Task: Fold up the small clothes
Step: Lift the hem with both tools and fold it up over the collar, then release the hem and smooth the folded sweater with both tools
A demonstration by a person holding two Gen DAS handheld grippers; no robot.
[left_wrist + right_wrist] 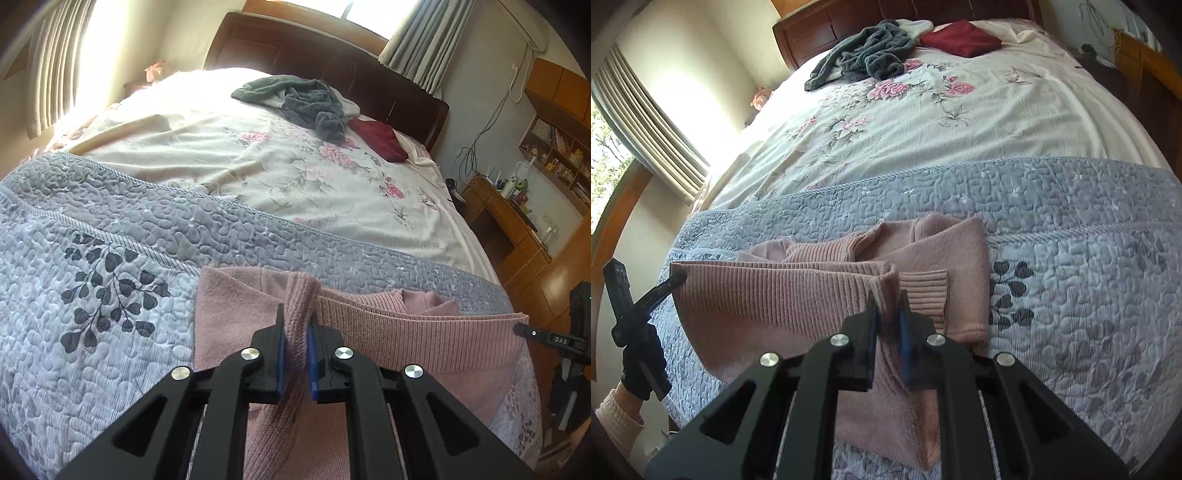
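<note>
Left gripper clamped on a bunched fold of the pink sweater, which lies on the grey quilt right under it. Right gripper pinches the ribbed hem. Sweater partly folded, final fold pending; grey clothes far ahead look unfolded.

Right gripper apparently clamped on pink sweater.
</note>
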